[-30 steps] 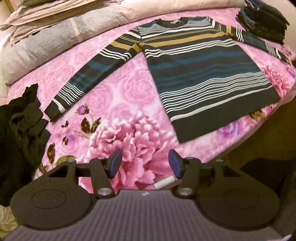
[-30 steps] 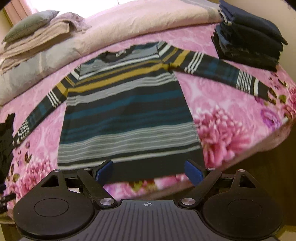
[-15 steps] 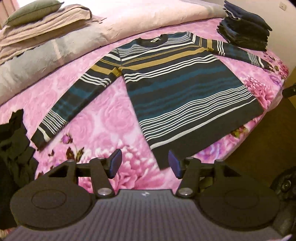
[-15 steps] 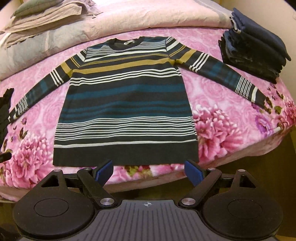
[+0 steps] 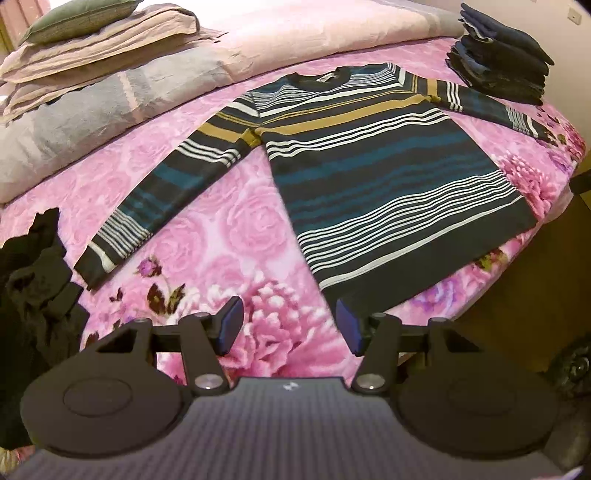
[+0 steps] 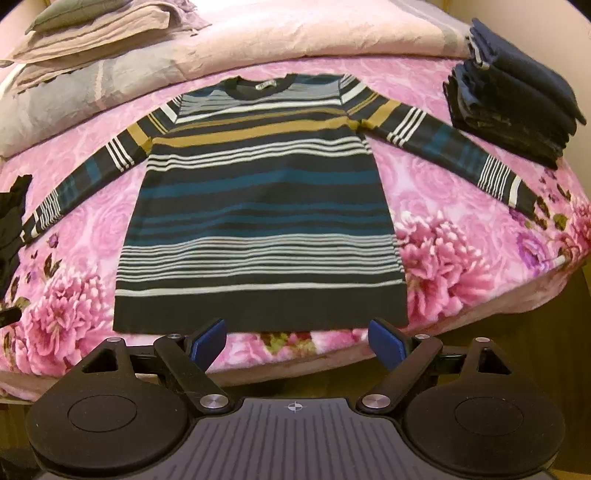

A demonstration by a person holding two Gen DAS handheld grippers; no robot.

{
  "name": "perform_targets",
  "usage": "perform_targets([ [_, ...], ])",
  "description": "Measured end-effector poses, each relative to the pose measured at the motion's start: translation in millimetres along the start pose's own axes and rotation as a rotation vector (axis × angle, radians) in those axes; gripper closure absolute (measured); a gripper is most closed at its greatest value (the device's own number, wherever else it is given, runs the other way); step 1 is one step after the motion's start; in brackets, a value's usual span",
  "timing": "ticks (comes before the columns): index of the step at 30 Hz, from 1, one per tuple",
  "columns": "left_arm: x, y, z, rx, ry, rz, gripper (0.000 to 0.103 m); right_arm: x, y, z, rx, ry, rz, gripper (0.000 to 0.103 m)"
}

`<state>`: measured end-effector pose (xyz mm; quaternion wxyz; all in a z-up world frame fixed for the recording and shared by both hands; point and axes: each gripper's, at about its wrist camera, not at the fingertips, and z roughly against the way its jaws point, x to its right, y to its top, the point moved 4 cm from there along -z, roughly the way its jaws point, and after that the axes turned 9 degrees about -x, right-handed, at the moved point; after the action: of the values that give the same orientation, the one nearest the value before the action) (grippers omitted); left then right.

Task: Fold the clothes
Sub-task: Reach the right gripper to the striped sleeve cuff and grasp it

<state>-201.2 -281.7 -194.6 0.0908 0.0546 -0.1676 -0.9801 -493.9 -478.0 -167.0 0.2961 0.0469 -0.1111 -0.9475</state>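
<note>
With the striped sweater (image 6: 262, 206) lying flat along the bed's (image 6: 461, 254) front edge, both the left claw (image 5: 288, 328) and right claw (image 6: 297, 341) are hovering spread and empty, best pinching each sleeve cuff and folding inward.

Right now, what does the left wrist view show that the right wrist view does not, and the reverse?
Only the left wrist view shows the heap of black clothing almost whole, and a wall socket at top right. Only the right wrist view shows the striped sweater square-on, with both cuffs in sight and its hem just ahead of the right gripper. Both show the sweater flat with sleeves spread on the pink floral bedspread, the folded dark stack, the pillows, and open, empty jaws.
</note>
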Motion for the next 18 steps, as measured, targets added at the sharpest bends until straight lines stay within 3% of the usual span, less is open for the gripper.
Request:
perform_targets([
  [5, -7, -8, -7, -0.031, 0.018, 0.038, 0.043, -4, 1, 2, 0.036, -0.001, 0.014, 0.014],
  [6, -9, -9, -10, -0.041, 0.018, 0.046, 0.043, -5, 2, 2, 0.040, 0.001, 0.021, 0.000],
  [13, -28, -2, -14, -0.082, 0.083, 0.153, 0.039, -18, 40, -29, -0.002, 0.089, 0.138, 0.000],
  [18, -63, -8, -4, -0.103, 0.161, 0.239, 0.036, -73, 79, -56, 0.005, 0.203, 0.360, 0.000],
])
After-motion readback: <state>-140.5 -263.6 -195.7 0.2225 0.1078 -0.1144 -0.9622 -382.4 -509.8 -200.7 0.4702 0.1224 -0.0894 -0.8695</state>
